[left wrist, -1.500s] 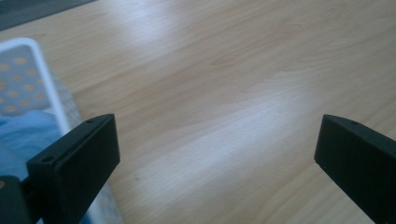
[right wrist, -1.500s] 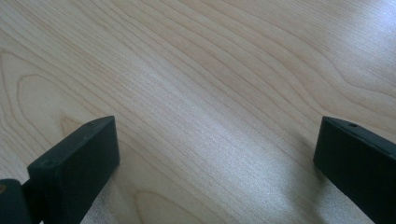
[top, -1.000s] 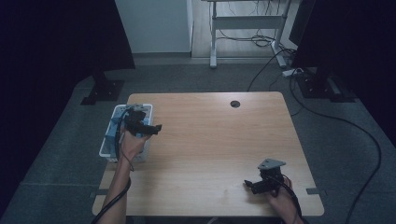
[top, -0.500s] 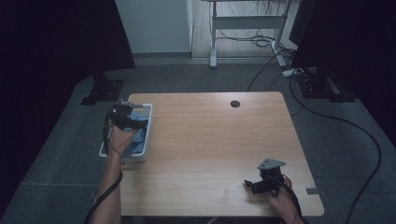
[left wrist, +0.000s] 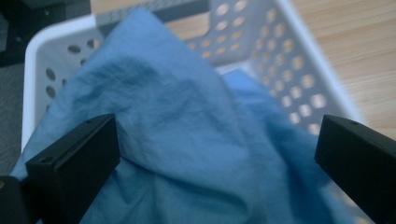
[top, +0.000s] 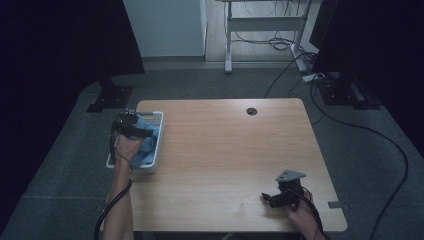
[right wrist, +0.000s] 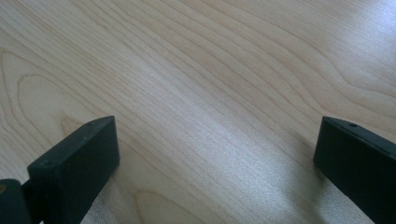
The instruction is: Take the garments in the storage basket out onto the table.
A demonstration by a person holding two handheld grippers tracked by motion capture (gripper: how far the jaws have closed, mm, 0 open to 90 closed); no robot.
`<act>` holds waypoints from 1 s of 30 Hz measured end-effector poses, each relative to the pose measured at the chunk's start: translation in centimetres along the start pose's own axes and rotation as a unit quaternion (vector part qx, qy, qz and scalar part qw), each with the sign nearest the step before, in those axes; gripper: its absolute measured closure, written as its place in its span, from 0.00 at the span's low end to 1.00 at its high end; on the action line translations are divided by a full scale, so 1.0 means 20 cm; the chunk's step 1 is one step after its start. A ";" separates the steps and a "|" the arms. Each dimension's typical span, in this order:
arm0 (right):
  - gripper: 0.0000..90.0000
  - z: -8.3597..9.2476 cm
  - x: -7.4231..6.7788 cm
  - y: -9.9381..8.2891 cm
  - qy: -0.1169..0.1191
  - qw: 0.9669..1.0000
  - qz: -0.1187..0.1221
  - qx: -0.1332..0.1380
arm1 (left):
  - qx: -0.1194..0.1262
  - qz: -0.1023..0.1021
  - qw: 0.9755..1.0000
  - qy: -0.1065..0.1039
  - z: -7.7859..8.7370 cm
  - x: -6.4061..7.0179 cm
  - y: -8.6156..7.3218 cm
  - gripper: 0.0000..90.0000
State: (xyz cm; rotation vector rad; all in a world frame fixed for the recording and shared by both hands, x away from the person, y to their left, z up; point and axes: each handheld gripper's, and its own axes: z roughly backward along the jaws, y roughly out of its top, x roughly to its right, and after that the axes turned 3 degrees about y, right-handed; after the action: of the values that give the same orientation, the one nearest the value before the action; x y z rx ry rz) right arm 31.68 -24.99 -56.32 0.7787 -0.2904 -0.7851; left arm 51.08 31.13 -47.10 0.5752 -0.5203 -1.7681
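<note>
Within the last second the left tool [top: 131, 125] has swung away from the desk's side of the basket [top: 158, 150], where it was held up with its jaws pointing toward three o'clock, and has dropped over the basket's far end, so that it now hangs directly above the blue cloth [top: 146, 145]. In the left gripper view the jaws stand wide apart on either side of a raised fold of the blue cloth [left wrist: 187, 140], with fabric between them but nothing pinched yet; the near jaw looks very close to the cloth, though contact cannot be told. That reads as the approach to a pick: the cloth is still heaped inside the white perforated basket [left wrist: 299, 70], which sits at the desk's nine o'clock edge, and a closing of the jaws on that fold seems the likely next need. The right tool [top: 280, 196] has not shifted; it rests low near the five o'clock corner, jaws wide and empty over bare wood [right wrist: 210, 93]. For room, the basket's walls crowd the left tool at its twelve and three o'clock sides, so a lift would best go straight up before any travel toward three o'clock. Beyond the basket the desk [top: 225, 150] is open all the way across, save for a small cable hole [top: 251, 111] near twelve o'clock. The basket overhangs or sits flush with the nine o'clock edge; which of the two cannot be judged.
</note>
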 end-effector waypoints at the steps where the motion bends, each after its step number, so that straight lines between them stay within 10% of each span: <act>1: 0.00 0.00 0.00 0.00 0.000 1.000 0.000 0.000 | -0.005 0.002 1.000 0.003 -0.02 -0.01 -0.01 0.00; 12: 0.00 0.00 0.00 0.00 0.000 1.000 0.001 0.000 | -0.060 0.026 0.998 -0.004 -0.17 -0.07 -0.07 0.00; 19: 0.00 0.00 0.00 0.00 0.001 1.000 0.001 0.000 | -0.105 0.002 0.995 0.002 -0.25 -0.01 -0.07 0.00; 30: 0.00 0.00 0.00 0.00 0.001 1.000 0.001 0.000 | -0.109 0.041 0.993 -0.018 -0.26 0.01 -0.09 0.03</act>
State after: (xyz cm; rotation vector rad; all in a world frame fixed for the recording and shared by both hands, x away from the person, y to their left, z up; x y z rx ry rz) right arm 31.67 -24.98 -56.32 0.7789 -0.2897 -0.7824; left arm 52.90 31.05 -52.41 0.3652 -0.3630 -1.7320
